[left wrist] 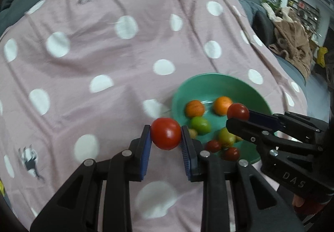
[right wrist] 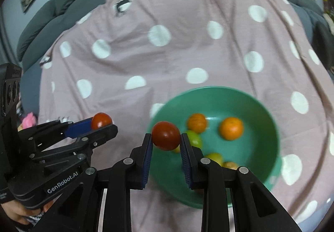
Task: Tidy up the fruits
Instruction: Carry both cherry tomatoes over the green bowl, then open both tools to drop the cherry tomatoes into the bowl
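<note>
My left gripper [left wrist: 166,137] is shut on a red tomato [left wrist: 166,136], held just left of the green bowl [left wrist: 208,83]. In the same view my right gripper [left wrist: 238,115] reaches in from the right, shut on a second red tomato [left wrist: 238,111] above the bowl. The right wrist view shows that gripper [right wrist: 166,136] with its tomato [right wrist: 166,135] over the bowl's [right wrist: 261,106] left rim, and the left gripper [right wrist: 102,122] with its tomato [right wrist: 101,120] further left. Two oranges [right wrist: 231,128], green fruits [left wrist: 200,125] and small red ones [left wrist: 231,153] lie in the bowl.
A pink cloth with white dots [left wrist: 104,54] covers the surface. A grey sofa back [right wrist: 52,14] runs behind it. A brown blanket [left wrist: 292,42] and shelves lie at the far right. A hand [right wrist: 14,214] holds the left gripper's handle.
</note>
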The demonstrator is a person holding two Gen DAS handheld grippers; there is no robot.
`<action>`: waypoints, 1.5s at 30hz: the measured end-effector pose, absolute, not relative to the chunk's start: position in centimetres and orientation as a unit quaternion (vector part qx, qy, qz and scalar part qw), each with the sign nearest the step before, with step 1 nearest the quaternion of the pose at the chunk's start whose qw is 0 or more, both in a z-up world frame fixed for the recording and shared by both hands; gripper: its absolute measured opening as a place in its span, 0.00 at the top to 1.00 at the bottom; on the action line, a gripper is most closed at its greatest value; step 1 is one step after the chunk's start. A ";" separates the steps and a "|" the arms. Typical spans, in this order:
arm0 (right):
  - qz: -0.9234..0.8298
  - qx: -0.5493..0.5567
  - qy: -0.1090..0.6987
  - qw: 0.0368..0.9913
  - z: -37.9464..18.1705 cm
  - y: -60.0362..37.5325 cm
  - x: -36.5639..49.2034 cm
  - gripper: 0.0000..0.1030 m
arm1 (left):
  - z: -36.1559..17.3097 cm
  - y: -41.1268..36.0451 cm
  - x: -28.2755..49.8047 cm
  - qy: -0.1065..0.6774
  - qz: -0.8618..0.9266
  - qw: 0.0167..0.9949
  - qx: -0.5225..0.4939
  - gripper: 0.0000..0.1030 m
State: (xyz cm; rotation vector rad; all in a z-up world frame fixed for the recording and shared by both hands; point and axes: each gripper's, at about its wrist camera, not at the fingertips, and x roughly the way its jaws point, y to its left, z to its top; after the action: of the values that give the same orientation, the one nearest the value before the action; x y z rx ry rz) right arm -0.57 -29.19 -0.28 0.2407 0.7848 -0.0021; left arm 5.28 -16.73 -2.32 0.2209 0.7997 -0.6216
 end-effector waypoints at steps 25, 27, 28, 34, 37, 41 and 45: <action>-0.088 0.120 0.434 0.889 -2.2 -35.5 -0.2 0.64 | -3.1 -23.2 7.0 0.405 -0.301 0.850 0.152 0.38; -0.086 0.118 0.430 0.891 -1.6 -35.5 -0.4 0.63 | -2.6 -22.8 6.9 0.401 -0.297 0.854 0.148 0.30; -0.088 0.114 0.428 0.892 -1.3 -35.5 -0.5 0.62 | -2.4 -22.7 6.8 0.401 -0.293 0.856 0.147 0.23; -0.083 0.100 0.427 0.895 0.3 -35.3 -1.2 0.56 | -1.3 -21.1 7.6 0.450 -0.293 0.839 0.082 0.09; -0.077 0.088 0.424 0.898 1.2 -34.9 -1.6 0.56 | -0.6 -20.8 7.8 0.457 -0.288 0.838 0.074 0.08; -0.064 0.079 0.422 0.901 2.2 -34.4 -2.1 0.56 | 0.6 -20.5 7.5 0.449 -0.288 0.842 0.076 0.08; -0.060 0.073 0.416 0.904 3.1 -34.0 -2.4 0.56 | 1.2 -20.6 7.3 0.440 -0.272 0.850 0.097 0.02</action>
State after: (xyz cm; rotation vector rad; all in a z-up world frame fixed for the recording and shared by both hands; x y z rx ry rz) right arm -2.36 -34.03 3.12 0.1516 0.8595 -0.1240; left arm 7.33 -20.59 1.21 0.2037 0.9270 -0.5733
